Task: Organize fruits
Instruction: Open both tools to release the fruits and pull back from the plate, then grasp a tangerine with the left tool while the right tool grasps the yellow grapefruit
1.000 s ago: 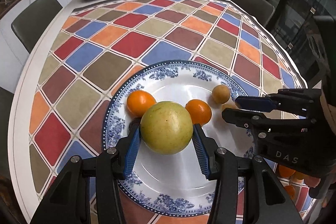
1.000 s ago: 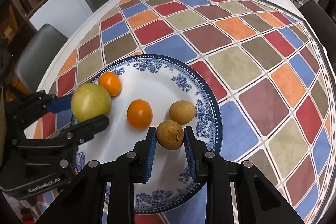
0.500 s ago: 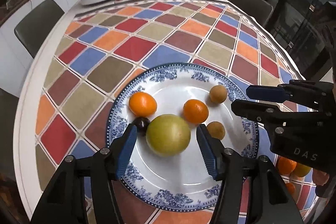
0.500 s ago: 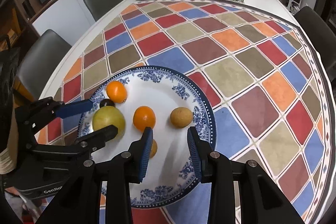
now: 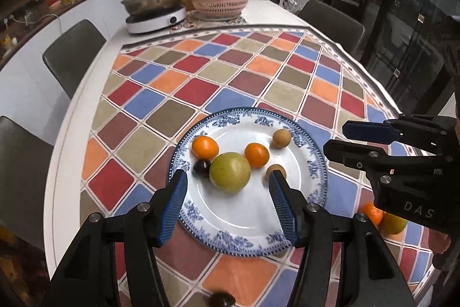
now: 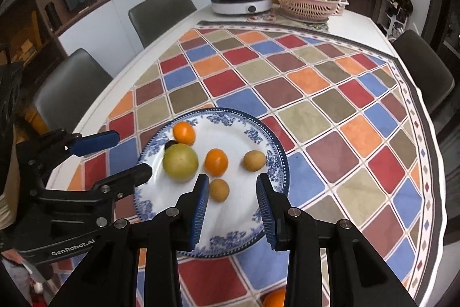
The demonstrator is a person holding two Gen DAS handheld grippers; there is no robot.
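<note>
Open room: I see the checkered tablecloth (image 5: 230,82) bare from the plate's 12 o'clock edge back to the induction cooker (image 5: 156,19) and pink basket (image 5: 220,3).
Edges: the blue-and-white plate (image 5: 247,229) lies near the table's near end; chairs stand along both long sides.
Left gripper (image 5: 227,203): spread, pinching nothing; the green fruit (image 5: 230,172) lies at its 12 o'clock, clear of both pads.
Right gripper (image 6: 231,209): spread, nothing pinched; a small brown fruit (image 6: 219,190) lies just beside its left pad.
Other fruit on plate: two oranges (image 5: 204,146), a second brown fruit (image 5: 281,137), a dark plum (image 5: 201,169) touching the green fruit.
Hard to make out: fruit at 4 o'clock in my left view is partly hidden behind the right gripper; a dark fruit (image 5: 221,299) is blurred at the bottom edge.
</note>
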